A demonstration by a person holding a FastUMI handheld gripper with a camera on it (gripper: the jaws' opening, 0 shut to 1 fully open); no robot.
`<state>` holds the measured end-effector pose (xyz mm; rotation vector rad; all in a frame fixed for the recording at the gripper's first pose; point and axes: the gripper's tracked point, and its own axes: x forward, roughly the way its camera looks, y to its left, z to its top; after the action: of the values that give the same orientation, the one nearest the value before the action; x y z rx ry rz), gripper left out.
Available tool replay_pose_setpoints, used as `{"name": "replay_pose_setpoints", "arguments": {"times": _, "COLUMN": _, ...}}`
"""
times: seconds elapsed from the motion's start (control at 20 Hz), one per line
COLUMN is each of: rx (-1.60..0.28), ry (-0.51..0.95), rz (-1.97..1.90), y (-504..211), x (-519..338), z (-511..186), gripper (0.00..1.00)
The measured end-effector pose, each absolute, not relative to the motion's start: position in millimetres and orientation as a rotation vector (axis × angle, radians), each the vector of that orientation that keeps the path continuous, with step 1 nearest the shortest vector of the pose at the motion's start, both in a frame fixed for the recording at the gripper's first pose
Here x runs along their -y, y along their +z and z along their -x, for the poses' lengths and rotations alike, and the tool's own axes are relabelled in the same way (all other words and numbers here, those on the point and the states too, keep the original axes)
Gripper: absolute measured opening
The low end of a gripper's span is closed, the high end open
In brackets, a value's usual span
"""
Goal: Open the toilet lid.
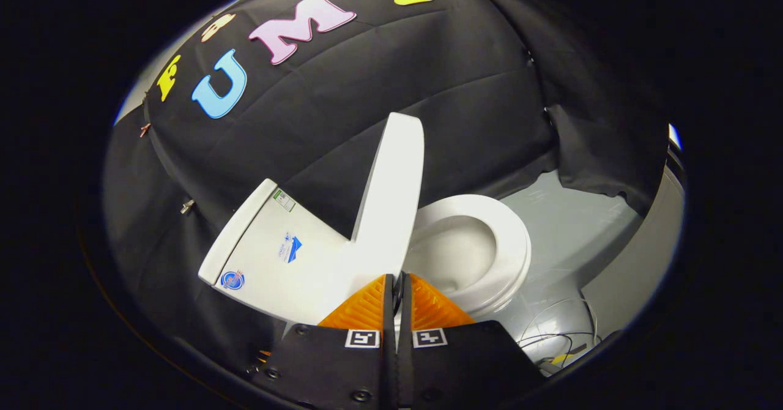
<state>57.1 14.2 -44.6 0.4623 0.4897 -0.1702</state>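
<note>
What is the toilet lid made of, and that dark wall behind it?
The lid, pinched at its edge by the shut gripper, looks like smooth, glossy white plastic: thin, even, softly shiny. It could be another hard material. The wall is black cloth: it is matte, with folds and creases.

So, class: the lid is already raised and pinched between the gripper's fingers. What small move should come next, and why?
Probably ease the lid a little further back toward the tank, then let go. The lid stands edge-on, nearly upright, with the seat and bowl uncovered, yet a gap shows between lid and tank. The gripper is shut on the lid's edge, so releasing now might let it drop forward.
</note>
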Motion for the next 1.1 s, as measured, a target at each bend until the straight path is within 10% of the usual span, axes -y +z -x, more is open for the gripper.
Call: {"name": "replay_pose_setpoints", "arguments": {"times": 1.1, "rx": -0.472, "ry": -0.18, "rz": -0.228, "y": 18.5, "x": -147.5, "z": -90.7, "gripper": 0.05}}
